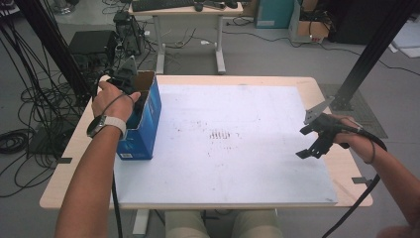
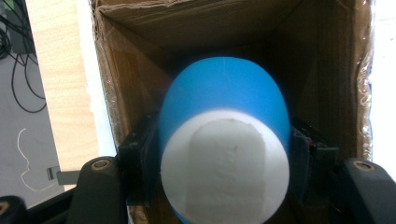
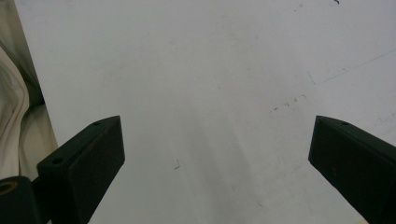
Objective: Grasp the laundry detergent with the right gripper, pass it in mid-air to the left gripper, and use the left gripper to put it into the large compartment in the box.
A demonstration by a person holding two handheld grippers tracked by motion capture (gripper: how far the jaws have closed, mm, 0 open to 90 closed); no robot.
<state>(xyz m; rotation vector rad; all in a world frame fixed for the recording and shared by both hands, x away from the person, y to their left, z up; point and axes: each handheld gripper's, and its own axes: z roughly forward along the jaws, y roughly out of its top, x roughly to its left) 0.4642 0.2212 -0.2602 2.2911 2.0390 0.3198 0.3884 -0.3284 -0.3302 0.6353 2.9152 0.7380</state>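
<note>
An open cardboard box (image 1: 144,124) with blue printed sides stands on the left edge of the white board (image 1: 247,163). My left gripper (image 1: 133,96) reaches down into it. In the left gripper view the brown inner walls of the box (image 2: 140,70) surround my left gripper (image 2: 224,158), which is shut on a rounded blue object (image 2: 224,88) with a flat white end facing the camera. My right gripper (image 1: 315,143) hovers over the board's right edge. In the right gripper view the right gripper (image 3: 217,154) stands open with only the bare white board (image 3: 210,70) between its jaws.
The board lies on a wooden table (image 1: 69,153). Cables (image 1: 20,139) and black equipment (image 1: 91,44) crowd the floor at the left. A second desk (image 1: 188,15) stands beyond the table, and black frame posts (image 1: 376,49) rise at both sides.
</note>
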